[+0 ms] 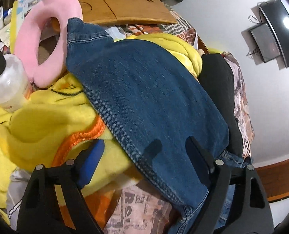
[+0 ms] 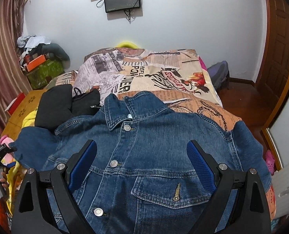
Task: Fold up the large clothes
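Observation:
A blue denim jacket [image 2: 144,156] lies front up on the bed, collar away from me, buttons closed. Its left sleeve [image 1: 144,101] stretches out over a yellow blanket [image 1: 46,120] in the left wrist view. My left gripper [image 1: 144,152] is open, with the sleeve's lower part lying between its fingers; it also shows at the left edge of the right wrist view [image 2: 0,154]. My right gripper [image 2: 141,156] is open and empty, hovering above the jacket's chest near a flap pocket [image 2: 171,193].
A newspaper-print bedspread [image 2: 164,74] covers the bed. Black clothes [image 2: 66,103] lie by the jacket's left shoulder. A pink neck pillow [image 1: 46,39], a clear pump bottle [image 1: 5,81] and a wooden lap tray [image 1: 121,3] sit beyond the sleeve. The bed's right edge drops to a wooden floor [image 2: 248,101].

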Tool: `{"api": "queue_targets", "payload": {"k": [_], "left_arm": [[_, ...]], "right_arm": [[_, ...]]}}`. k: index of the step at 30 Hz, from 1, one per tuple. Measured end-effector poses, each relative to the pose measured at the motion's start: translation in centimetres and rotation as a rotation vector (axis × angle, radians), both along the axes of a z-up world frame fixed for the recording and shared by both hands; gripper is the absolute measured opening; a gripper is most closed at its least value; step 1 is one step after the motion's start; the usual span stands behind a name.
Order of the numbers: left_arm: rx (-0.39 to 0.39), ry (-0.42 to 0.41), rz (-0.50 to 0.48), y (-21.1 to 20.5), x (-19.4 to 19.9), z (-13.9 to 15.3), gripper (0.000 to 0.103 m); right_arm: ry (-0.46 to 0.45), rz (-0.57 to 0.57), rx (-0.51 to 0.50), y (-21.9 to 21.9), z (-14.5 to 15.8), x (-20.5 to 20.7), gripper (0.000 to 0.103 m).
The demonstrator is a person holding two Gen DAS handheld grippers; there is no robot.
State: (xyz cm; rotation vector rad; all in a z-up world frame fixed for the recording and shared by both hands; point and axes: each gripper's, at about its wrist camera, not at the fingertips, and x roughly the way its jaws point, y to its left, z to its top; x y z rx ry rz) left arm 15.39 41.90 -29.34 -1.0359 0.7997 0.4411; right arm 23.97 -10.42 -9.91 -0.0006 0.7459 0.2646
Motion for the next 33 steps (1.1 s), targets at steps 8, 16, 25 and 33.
{"api": "queue_targets", "payload": {"k": [8,16,25,33], "left_arm": [[0.106,0.117,-0.01,-0.1,1.0,0.1,0.047],[0.256,0.192,-0.076,-1.8,2.6,1.9,0.01],[0.413,0.065,-0.112,-5.1,4.7,9.5,0.005],[0.486,-0.082,-0.212,-10.7,6.3,15.8,0.003]], "right_arm": [[0.006,-0.002,-0.009,-0.1,0.0,0.0,0.092],[0.0,0.003,-0.002,-0.2,0.4,-0.6,0.092],[-0.028,-0.013,-0.022,-1.5,1.2,-1.5,0.092],[-0.036,-0.039,0.003,-3.0,1.5,-2.0,0.092]]}}
